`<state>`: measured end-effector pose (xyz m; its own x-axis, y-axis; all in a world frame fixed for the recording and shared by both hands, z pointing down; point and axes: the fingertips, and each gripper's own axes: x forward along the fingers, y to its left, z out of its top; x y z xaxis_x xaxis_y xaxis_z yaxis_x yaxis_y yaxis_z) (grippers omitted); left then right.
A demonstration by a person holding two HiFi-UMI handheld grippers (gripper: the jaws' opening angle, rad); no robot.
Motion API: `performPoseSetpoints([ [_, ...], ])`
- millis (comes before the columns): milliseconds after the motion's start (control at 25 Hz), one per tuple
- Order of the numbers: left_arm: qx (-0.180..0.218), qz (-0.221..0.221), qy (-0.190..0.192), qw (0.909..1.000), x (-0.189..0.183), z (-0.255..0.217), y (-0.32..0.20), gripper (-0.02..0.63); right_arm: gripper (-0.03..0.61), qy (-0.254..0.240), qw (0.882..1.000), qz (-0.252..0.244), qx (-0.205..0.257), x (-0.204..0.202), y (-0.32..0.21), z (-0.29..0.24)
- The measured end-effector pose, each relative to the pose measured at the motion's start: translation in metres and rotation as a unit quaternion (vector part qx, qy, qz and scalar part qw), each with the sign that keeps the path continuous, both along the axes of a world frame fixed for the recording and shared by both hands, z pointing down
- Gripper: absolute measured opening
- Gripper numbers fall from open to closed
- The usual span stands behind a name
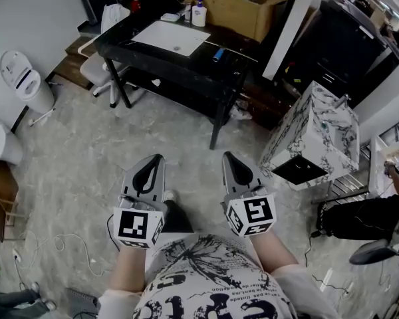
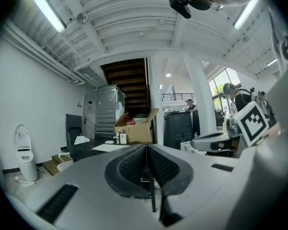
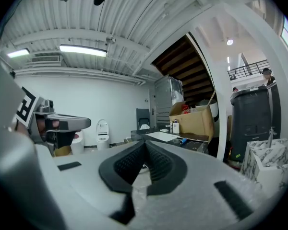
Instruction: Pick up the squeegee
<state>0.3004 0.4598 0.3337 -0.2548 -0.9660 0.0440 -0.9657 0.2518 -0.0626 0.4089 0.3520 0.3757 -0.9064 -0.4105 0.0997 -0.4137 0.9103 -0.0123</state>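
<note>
A black table [image 1: 186, 72] stands ahead of me across the floor, with a white sink basin [image 1: 171, 37] set in its top. Near the table's right end lies a small blue item [image 1: 217, 54], also seen far off in the right gripper view [image 3: 183, 141]; I cannot tell whether it is the squeegee. My left gripper [image 1: 154, 159] and right gripper [image 1: 229, 157] are held side by side in front of my body, level, pointing toward the table and well short of it. Both are shut with nothing between the pads [image 2: 146, 147] [image 3: 144, 145].
An open cardboard box [image 1: 243, 5] and a white bottle [image 1: 199, 13] sit at the table's back. A white chair [image 1: 101, 68] stands at its left, white toilets [image 1: 23, 78] further left. A marble-pattern cabinet [image 1: 316, 135] stands right, with a person in black [image 1: 366, 214] beyond. Cables [image 1: 53, 244] lie on the floor.
</note>
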Motion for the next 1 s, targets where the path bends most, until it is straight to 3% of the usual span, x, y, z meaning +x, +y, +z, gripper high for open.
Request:
performPoseSetpoints([
  [240, 0.011, 0.007, 0.004, 0.9999, -0.079, 0.006, -0.032, 0.012, -0.008, 0.013, 1.0, 0.007, 0.002, -0.08, -0.036, 0.008],
  [720, 0.0, 0.072, 0.005, 0.9974, -0.302, -0.01, -0.158, 0.012, -0.008, 0.012, 0.994, 0.105, -0.02, -0.273, -0.152, 0.002],
  [1000, -0.015, 0.102, 0.015, 0.9945, -0.371, 0.002, -0.218, 0.012, -0.008, 0.02, 0.989, 0.144, -0.03, -0.333, -0.207, 0.006],
])
